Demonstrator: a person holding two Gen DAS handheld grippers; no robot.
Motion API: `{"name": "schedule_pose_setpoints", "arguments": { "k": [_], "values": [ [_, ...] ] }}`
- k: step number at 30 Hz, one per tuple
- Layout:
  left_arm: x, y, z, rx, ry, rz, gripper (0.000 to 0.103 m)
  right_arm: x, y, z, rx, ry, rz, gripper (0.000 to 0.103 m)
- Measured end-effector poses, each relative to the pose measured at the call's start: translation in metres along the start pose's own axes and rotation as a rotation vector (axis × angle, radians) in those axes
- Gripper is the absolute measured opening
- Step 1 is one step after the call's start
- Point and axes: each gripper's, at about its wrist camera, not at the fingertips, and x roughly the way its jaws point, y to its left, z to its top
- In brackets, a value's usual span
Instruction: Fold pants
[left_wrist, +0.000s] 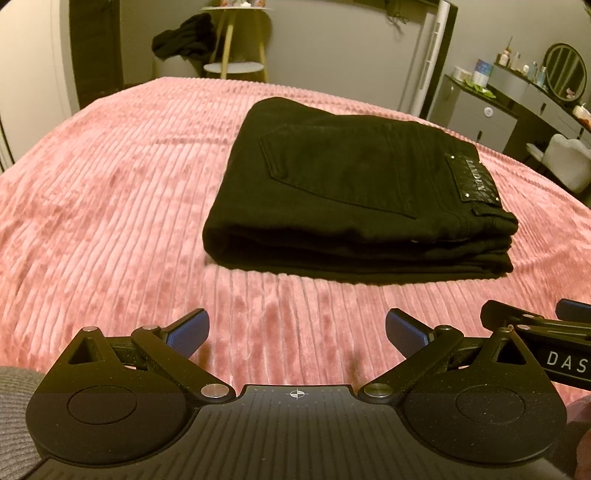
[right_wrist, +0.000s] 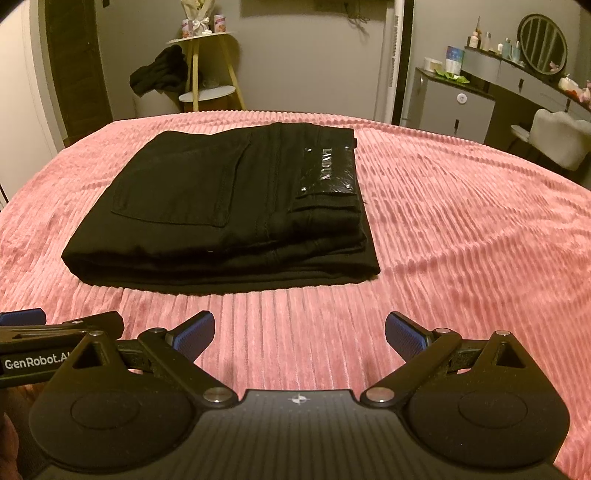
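Black pants lie folded into a compact stack on the pink ribbed bedspread, back pocket and shiny waistband label facing up. My left gripper hovers open in front of the stack, nothing between its blue pads. In the right wrist view the same pants lie ahead and to the left, and my right gripper is open and empty, short of the stack. Each gripper shows at the edge of the other's view, side by side.
Beyond the bed stands a small round side table with dark clothing draped beside it. A dresser with a round mirror and a white chair stand at the right. Bare bedspread surrounds the pants.
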Motion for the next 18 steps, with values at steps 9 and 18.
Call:
{"name": "schedule_pose_setpoints", "arguments": {
  "k": [9,18],
  "values": [
    [-0.0003,-0.0003,0.0001,-0.002,0.0,-0.001,0.103,-0.0003,-0.0003,-0.0002,0.003,0.002,-0.002,0.099],
    [-0.0003,-0.0005,0.0002,0.002,0.0,-0.001,0.103,-0.0004,-0.0015,-0.0005,0.005,0.001,0.0,0.099]
  ]
}}
